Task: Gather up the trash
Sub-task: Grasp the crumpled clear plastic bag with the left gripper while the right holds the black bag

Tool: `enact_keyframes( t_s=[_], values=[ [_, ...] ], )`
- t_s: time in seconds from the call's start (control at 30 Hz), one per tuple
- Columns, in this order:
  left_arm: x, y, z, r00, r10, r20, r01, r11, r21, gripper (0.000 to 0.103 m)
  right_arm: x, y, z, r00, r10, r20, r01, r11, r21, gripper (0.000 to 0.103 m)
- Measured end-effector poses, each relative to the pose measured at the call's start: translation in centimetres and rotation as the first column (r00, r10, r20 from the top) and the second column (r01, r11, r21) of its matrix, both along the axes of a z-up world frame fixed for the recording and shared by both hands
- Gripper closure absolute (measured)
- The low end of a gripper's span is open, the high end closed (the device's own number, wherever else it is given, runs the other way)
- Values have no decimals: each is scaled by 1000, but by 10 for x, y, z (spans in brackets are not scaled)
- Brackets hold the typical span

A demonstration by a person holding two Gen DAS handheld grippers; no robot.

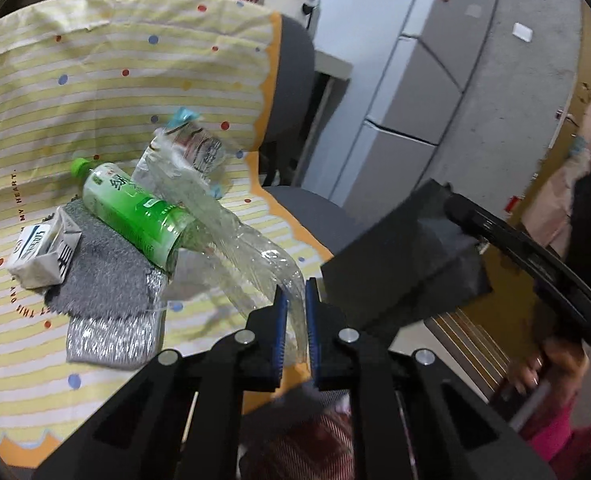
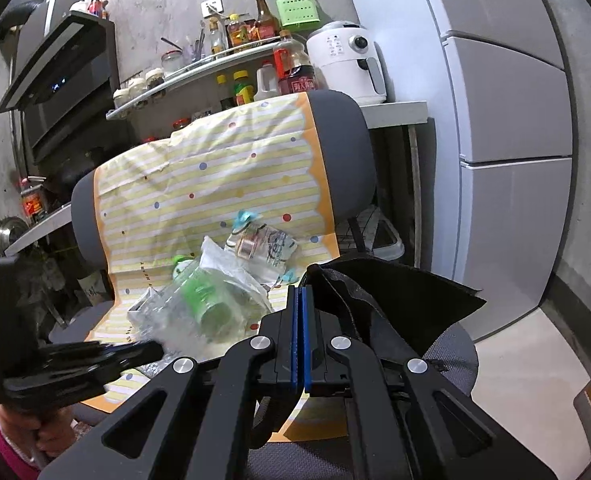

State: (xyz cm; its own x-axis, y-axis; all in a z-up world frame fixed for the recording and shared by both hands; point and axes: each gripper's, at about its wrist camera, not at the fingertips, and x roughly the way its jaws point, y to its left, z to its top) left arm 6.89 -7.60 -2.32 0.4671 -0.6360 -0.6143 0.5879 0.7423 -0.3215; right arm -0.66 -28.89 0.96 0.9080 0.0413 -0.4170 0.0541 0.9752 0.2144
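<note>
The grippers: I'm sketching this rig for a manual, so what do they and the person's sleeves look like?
Both the left gripper and the right gripper are matte black linkage frames with round silver pivot pins and blue ribbed pads on the fingers. Triangular cut-outs lighten the arms. No cables show. The person's sleeve is pink.

A: Both views lit evenly, fairly bright, soft indoor light; shadows weak.

B: Glare?

A: Small highlights on the clear plastic bottle (image 1: 251, 252) and on the white appliance (image 2: 345, 62).

B: Sharpness?

A: Centre mostly sharp. Motion blur on the person's hand (image 1: 543, 364) right of that bottle. Strong fisheye bending, dark vignette at every corner.
</note>
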Motion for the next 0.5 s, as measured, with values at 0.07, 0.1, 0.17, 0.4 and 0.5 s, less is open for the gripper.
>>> enact_keyframes(
  t_s=[0.07, 0.1, 0.17, 0.4, 0.5],
  values=[
    [-11, 10, 4, 1000, 0, 4, 0, 1000, -19, 96, -4, 5, 3, 1000, 5, 2, -5, 1000, -8, 101],
    [-15, 15, 6, 1000, -1, 8, 2, 999, -33, 96, -8, 9, 5, 1000, 5, 5, -5, 1000, -15, 101],
    [-28, 24, 14, 999, -15, 35, 17, 998, -53, 96, -16, 14, 10, 1000, 0, 19, 0, 999, -34, 101],
    [-62, 31, 28, 987, -115, 109, 126, 987, -96, 96, -52, 18, 20, 997, -71, 39, 75, 992, -97, 101],
    [-58, 30, 21, 988, -125, 91, 135, 985, -107, 97, -59, 15, 16, 995, -98, 15, 100, 990, -104, 101]
  ],
)
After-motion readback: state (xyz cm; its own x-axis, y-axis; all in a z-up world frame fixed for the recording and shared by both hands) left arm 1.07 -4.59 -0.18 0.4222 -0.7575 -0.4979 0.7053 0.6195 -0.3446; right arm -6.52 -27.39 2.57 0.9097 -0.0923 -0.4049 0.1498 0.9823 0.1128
